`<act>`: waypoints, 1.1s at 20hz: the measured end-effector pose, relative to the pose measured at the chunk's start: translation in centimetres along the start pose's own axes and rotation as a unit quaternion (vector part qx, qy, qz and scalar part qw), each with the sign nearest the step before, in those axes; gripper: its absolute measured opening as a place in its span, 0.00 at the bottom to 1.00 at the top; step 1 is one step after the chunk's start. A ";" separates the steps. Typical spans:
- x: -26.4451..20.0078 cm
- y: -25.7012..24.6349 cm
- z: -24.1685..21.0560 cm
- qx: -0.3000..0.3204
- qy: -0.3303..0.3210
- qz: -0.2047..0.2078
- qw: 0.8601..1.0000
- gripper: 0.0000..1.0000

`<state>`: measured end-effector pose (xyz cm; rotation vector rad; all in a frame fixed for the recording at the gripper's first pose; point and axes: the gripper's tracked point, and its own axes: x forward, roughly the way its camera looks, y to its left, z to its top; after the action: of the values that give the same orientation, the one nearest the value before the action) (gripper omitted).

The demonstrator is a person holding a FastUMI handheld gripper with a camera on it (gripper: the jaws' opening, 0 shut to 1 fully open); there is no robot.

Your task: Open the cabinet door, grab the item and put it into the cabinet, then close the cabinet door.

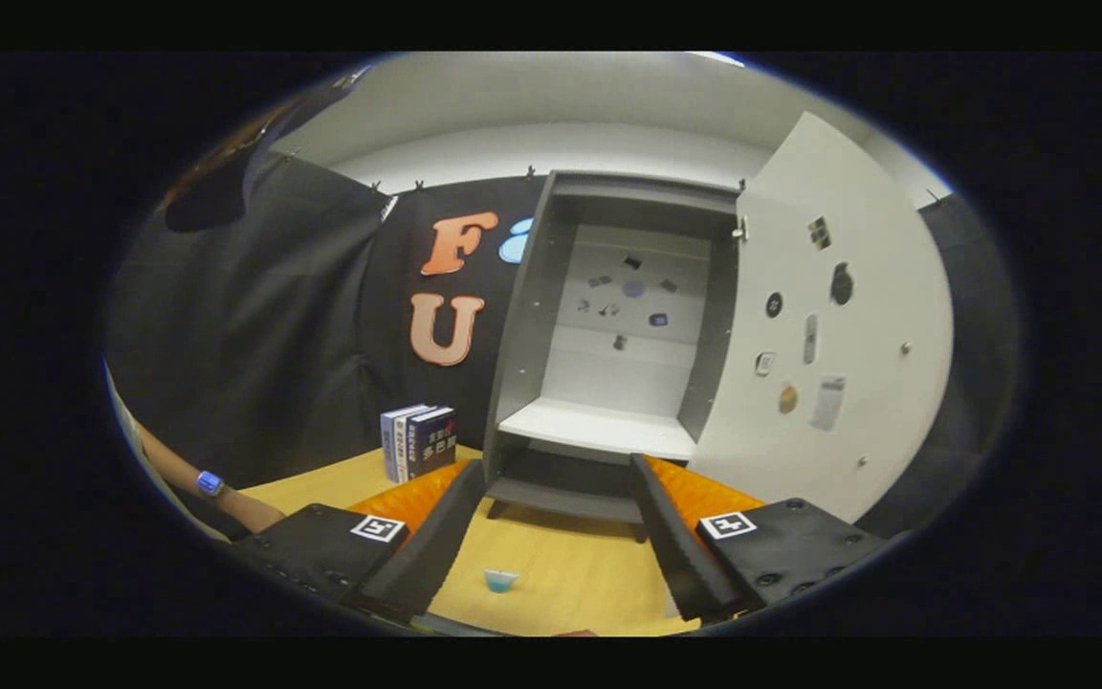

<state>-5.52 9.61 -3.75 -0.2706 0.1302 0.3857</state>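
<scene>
A grey cabinet [522,316] stands on the wooden table [570,565] straight ahead, beyond my fingers. Its white door [857,383] is swung wide open to the right, with several small stickers and magnets on its inner face. Inside, a white shelf [599,428] lies bare, and small stickers dot the white back panel. A small light-blue item [500,580] sits on the table between my fingers, near their base. My gripper [556,474] is open, its fingers spread wide with nothing between them but the table.
Several upright books [419,440] stand on the table left of the cabinet. A person's forearm with a blue wristwatch [209,483] reaches in at the left. Black cloth walls close the booth behind and to both sides.
</scene>
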 end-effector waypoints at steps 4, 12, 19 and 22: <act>6.3 1.1 -8.0 0.056 0.049 -0.008 0.997 0.97; 9.5 3.5 -21.5 0.069 0.144 -0.014 0.987 0.98; 10.1 3.1 -28.4 0.066 0.189 -0.046 0.979 0.98; 10.2 3.8 -32.5 0.095 0.229 -0.042 0.968 0.98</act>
<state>-0.03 7.32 -37.54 -0.1707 0.6052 0.2188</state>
